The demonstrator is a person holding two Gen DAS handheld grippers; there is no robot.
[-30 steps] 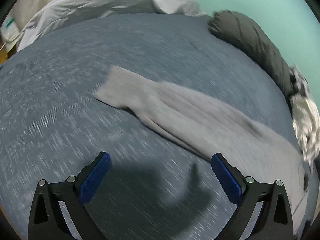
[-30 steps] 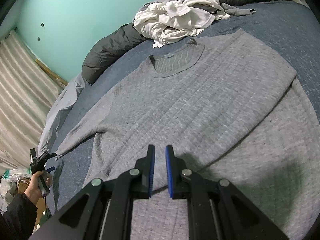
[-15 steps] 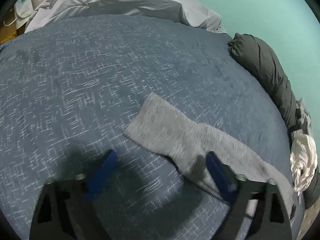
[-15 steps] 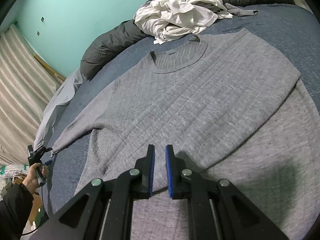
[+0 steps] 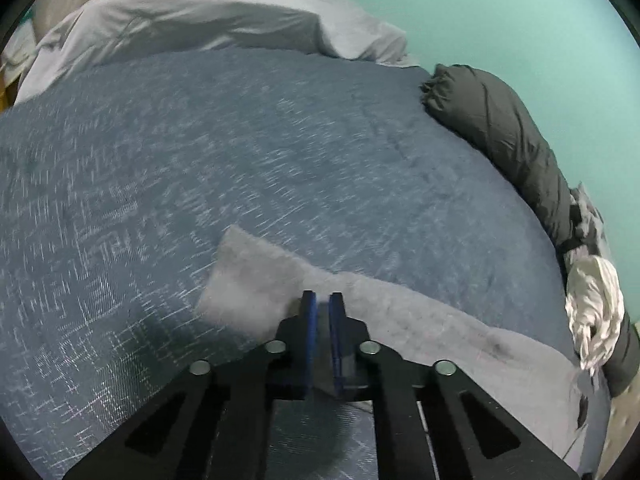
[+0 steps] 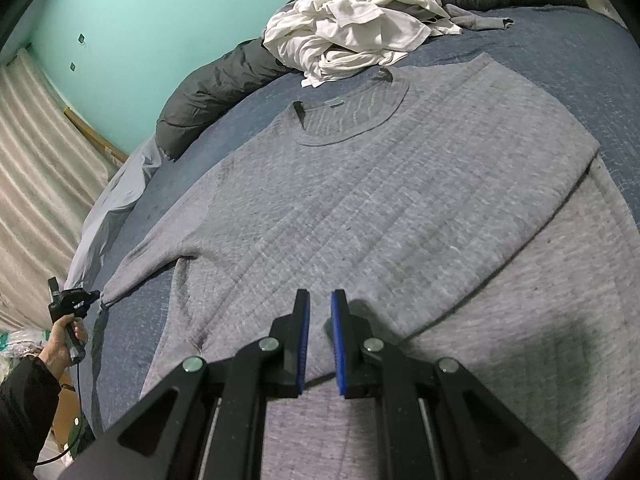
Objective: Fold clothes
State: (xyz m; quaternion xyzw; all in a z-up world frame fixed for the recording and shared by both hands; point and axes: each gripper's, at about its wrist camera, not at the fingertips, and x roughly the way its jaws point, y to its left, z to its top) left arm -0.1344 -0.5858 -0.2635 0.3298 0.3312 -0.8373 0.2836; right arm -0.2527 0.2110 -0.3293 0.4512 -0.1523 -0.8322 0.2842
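A grey ribbed sweater (image 6: 400, 200) lies front up on the blue bed cover (image 6: 580, 40), its right side folded over in a lighter layer. Its left sleeve (image 5: 248, 280) stretches across the cover. My left gripper (image 5: 322, 300) is shut on that sleeve just behind the cuff. In the right wrist view the left gripper (image 6: 94, 296) pinches the sleeve tip, held by a hand (image 6: 64, 340). My right gripper (image 6: 320, 300) hovers low over the sweater's lower body. Its pads are nearly together, and no cloth shows in the narrow slit.
A pile of white and grey clothes (image 6: 352, 28) sits by the sweater's collar. A rolled dark duvet (image 5: 500, 132) runs along the teal wall. Pale grey bedding (image 5: 200, 12) lies at the far end of the bed, and a striped curtain (image 6: 32, 160) hangs beyond.
My left gripper came in over the sleeve end and its jaws went from wide open to shut on the sleeve. The right gripper has not moved.
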